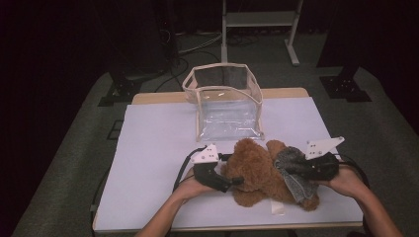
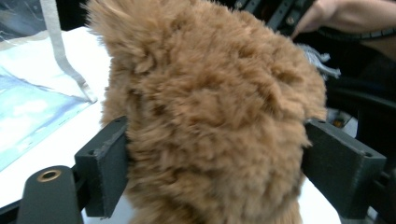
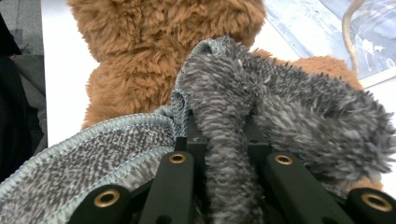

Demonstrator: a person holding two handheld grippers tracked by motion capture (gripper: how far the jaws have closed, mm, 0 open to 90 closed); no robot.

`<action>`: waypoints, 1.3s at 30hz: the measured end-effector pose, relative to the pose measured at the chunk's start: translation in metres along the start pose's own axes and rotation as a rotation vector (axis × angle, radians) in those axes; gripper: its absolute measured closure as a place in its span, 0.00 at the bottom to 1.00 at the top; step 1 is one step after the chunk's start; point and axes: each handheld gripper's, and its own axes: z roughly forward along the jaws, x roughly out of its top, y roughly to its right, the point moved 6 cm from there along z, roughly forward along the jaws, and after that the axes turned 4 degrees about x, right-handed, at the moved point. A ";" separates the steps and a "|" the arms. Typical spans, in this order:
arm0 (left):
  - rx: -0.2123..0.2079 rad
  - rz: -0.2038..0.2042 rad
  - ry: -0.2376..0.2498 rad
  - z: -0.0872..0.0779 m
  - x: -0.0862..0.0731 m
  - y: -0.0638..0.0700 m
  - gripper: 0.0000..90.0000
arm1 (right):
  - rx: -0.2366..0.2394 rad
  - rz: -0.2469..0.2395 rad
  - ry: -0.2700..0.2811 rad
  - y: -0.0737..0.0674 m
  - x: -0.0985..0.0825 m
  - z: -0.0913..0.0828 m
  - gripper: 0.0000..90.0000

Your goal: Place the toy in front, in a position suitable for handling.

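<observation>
Brown and fluffy, the teddy bear lies on the white worktop, close to the edge where the person sits. A grey fuzzy cloth is draped over the bear's right side.

The left tongs have their jaws wide apart, one on each side of the bear's furry body. In the left gripper view the fur bulges between them, and the jaws look as if they just brush it rather than squeeze it. I think they stand there to keep the bear from sliding while the cloth is worked on.

The right tongs are clamped on a fold of the grey cloth. Holding it by a pinch like that lets the cloth be pulled or wrapped around the bear.

A clear bag with a pale trim stands open just behind the bear, near the far edge. There is lots of bare room to the left. On the near side the bear is close to the edge, so a big tug that way could drag it off.
</observation>
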 end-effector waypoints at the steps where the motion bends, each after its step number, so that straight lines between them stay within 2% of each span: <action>1: -0.001 -0.019 0.006 0.003 0.001 0.000 0.16 | 0.001 0.004 0.003 0.000 0.000 0.000 0.87; 2: 0.002 -0.028 0.009 0.005 0.003 -0.001 0.18 | 0.004 0.007 0.007 0.000 0.000 0.000 0.87; 4: 0.012 -0.017 0.033 0.007 0.009 0.001 0.33 | 0.006 0.008 0.016 -0.001 0.000 0.000 0.87; 5: 0.024 -0.003 0.042 0.007 0.012 0.002 0.42 | 0.009 0.011 0.028 -0.001 0.001 0.000 0.87; 6: 0.047 0.028 0.051 0.006 0.016 0.004 0.49 | 0.012 0.017 0.039 -0.002 0.001 0.000 0.87; 7: 0.056 0.049 0.046 0.004 0.021 0.006 0.54 | 0.012 0.017 0.048 -0.002 0.002 0.001 0.87; 10: 0.077 0.082 0.042 -0.003 0.034 0.007 0.61 | 0.018 0.010 0.078 -0.006 0.011 0.001 0.87; 13: 0.098 0.105 0.056 -0.015 0.048 0.006 0.62 | 0.036 0.001 0.124 -0.010 0.022 0.002 0.87; 17: 0.116 0.169 0.044 -0.035 0.071 0.004 0.62 | 0.050 -0.004 0.187 -0.013 0.040 0.007 0.87; 19: 0.127 0.216 0.026 -0.047 0.085 0.003 0.62 | 0.064 -0.007 0.229 -0.015 0.049 0.010 0.87; 21: 0.129 0.237 0.020 -0.055 0.096 0.004 0.61 | 0.080 -0.009 0.262 -0.018 0.058 0.014 0.87; 24: 0.125 0.299 -0.025 -0.057 0.097 0.009 0.60 | 0.106 -0.018 0.274 -0.021 0.063 0.016 0.87; 28: 0.101 0.334 -0.023 -0.049 0.093 0.019 0.59 | 0.093 -0.007 0.268 -0.013 0.058 -0.006 0.86; 31: 0.091 0.363 -0.032 -0.040 0.096 0.027 0.58 | 0.080 -0.044 0.267 -0.014 0.072 -0.034 0.86; 35: 0.082 0.398 -0.035 -0.031 0.106 0.036 0.58 | 0.081 -0.153 0.276 -0.021 0.120 -0.067 0.86; 39: 0.068 0.440 -0.043 -0.019 0.116 0.044 0.57 | 0.098 -0.252 0.224 -0.031 0.164 -0.074 0.86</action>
